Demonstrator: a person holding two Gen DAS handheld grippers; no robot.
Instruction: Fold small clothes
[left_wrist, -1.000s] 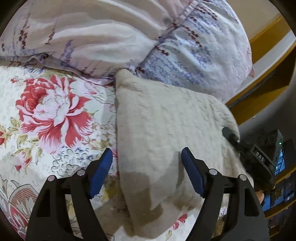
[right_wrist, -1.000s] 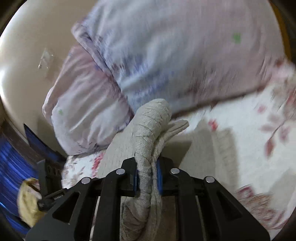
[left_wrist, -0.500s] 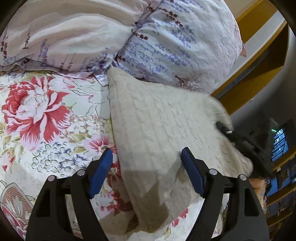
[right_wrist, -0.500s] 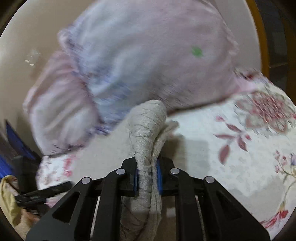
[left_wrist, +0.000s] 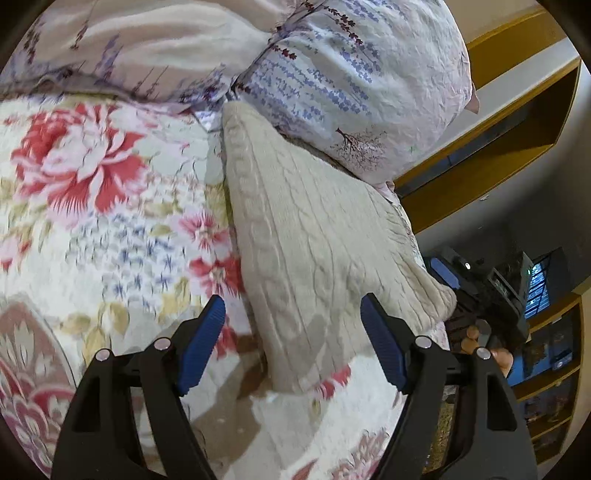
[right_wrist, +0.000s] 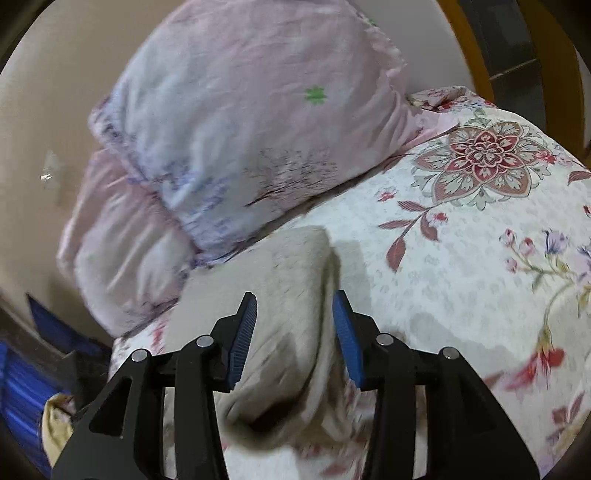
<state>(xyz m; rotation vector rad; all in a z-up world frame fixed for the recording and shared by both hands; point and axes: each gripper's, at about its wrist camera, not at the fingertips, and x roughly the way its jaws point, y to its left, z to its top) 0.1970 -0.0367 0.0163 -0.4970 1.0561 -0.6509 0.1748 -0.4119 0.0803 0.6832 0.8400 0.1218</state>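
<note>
The cream cable-knit sweater (left_wrist: 317, 236) lies folded on the floral bedspread (left_wrist: 110, 229), its far corner touching the pillows (left_wrist: 351, 74) at the head of the bed. In the left wrist view the left gripper (left_wrist: 291, 343) hangs over the sweater's near end with its jaws wide apart and closing slightly; the knit runs between the blue pads (left_wrist: 201, 347), but neither pad presses on it, and the left pad sits over bare bedspread just beside the sweater's left edge. At the sweater's right corner the right gripper (left_wrist: 448, 275) shows as a dark body with a blue pad, with a person's fingers (left_wrist: 472, 338) on its handle. In the right wrist view the right gripper (right_wrist: 293, 332) has its jaws opening, and a thick fold of the sweater (right_wrist: 280, 332) sits between them, lying slack on the bed. The left pad (right_wrist: 243, 336) is at the cloth's edge, and the right pad (right_wrist: 347, 336) stands just clear of the fold. The picture is blurred, so contact on the left pad cannot be told.
</note>
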